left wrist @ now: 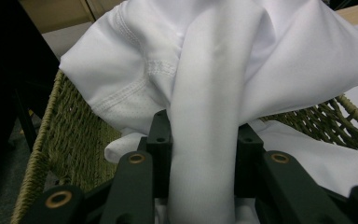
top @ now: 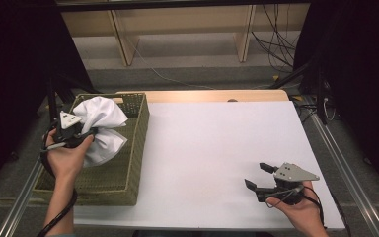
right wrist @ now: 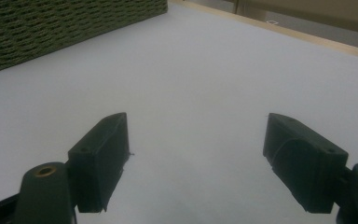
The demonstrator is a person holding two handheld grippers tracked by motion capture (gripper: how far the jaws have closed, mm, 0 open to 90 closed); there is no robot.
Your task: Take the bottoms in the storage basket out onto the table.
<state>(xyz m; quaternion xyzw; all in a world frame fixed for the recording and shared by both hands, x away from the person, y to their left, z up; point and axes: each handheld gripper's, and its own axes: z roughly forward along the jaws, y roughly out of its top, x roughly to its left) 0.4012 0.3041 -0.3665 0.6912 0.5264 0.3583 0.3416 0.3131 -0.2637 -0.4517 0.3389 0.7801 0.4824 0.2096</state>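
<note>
The left hand (top: pixel 65 157) reaches up over the woven basket (top: pixel 128 163) and holds the left gripper (top: pixel 90 133) above it. Its jaws are squeezed tight on a thick fold of the white cloth (top: pixel 101 129), which bunches up over the basket's far half. The cloth (left wrist: pixel 223 70) is smooth and soft, with stitched seams. The basket is a green-brown box shape made of rough woven strands.

The right hand (top: pixel 301 212) rests low, far across the white table (top: pixel 207 143) from the basket. The right gripper (top: pixel 256 176) points toward the basket, with its black blocky jaws spread wide and nothing between them.
</note>
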